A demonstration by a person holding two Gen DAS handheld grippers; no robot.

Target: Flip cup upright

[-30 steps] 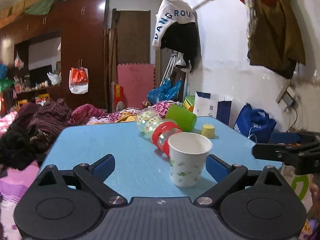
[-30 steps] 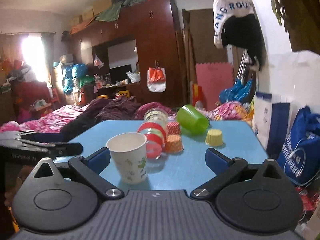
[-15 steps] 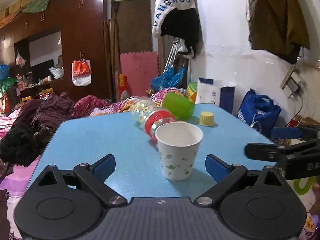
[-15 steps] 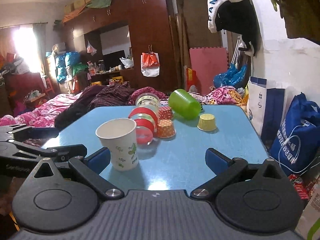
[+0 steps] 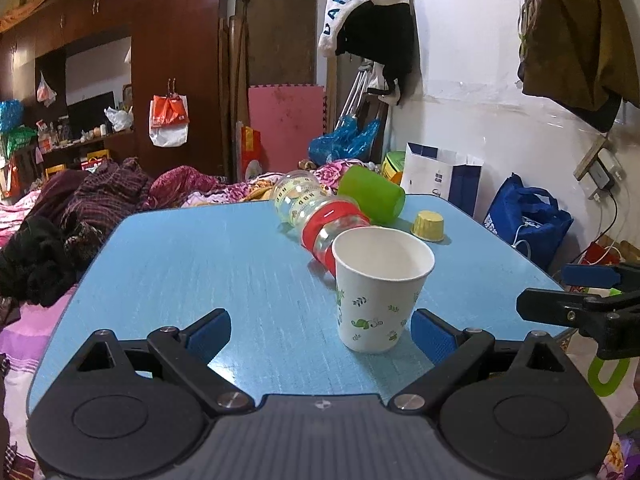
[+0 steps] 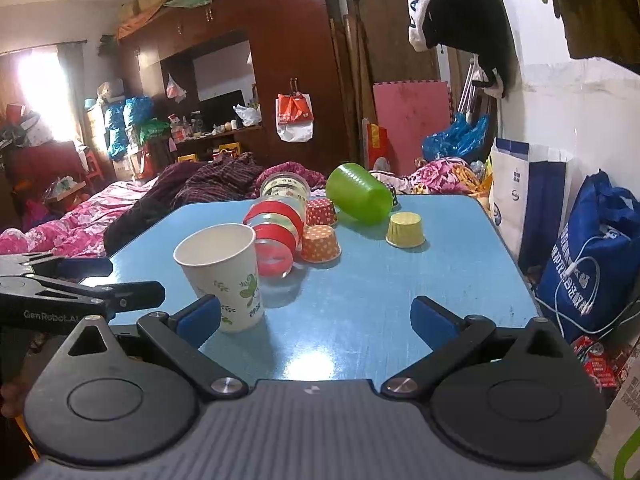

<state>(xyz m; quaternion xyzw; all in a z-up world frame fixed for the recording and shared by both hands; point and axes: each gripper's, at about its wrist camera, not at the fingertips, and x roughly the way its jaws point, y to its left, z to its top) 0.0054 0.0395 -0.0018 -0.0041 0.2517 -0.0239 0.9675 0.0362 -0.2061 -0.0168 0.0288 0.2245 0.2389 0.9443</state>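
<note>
The paper cup (image 5: 380,288) stands upright on the blue table (image 5: 224,268), its open mouth up and its base flat on the surface. In the left wrist view the left gripper (image 5: 320,334) is spread wide with nothing held; the cup sits ahead of the gap and toward the right-hand finger, its lower edge just beside that finger's blue pad (image 5: 430,338), though contact cannot be told. The other blue pad is well apart from the cup, across bare table. In the right wrist view the right gripper (image 6: 318,318) is also wide open and empty; the same cup (image 6: 224,276) stands at the left-hand finger, whose blue pad (image 6: 200,320) overlaps the cup's lower side in the picture, so it lies just beside or against it. The opposite pad is far across the gap. Beyond the cup, farther out from the fingers, clear plastic cups with red bands (image 6: 276,232) lie on their sides in a nested row, with two orange dotted baking cups (image 6: 320,242) beside them, a green cup (image 6: 358,198) lying on its side behind, and a yellow baking cup (image 6: 405,230) off to the right. Each view catches the other gripper at its edge, low beside the table.
</note>
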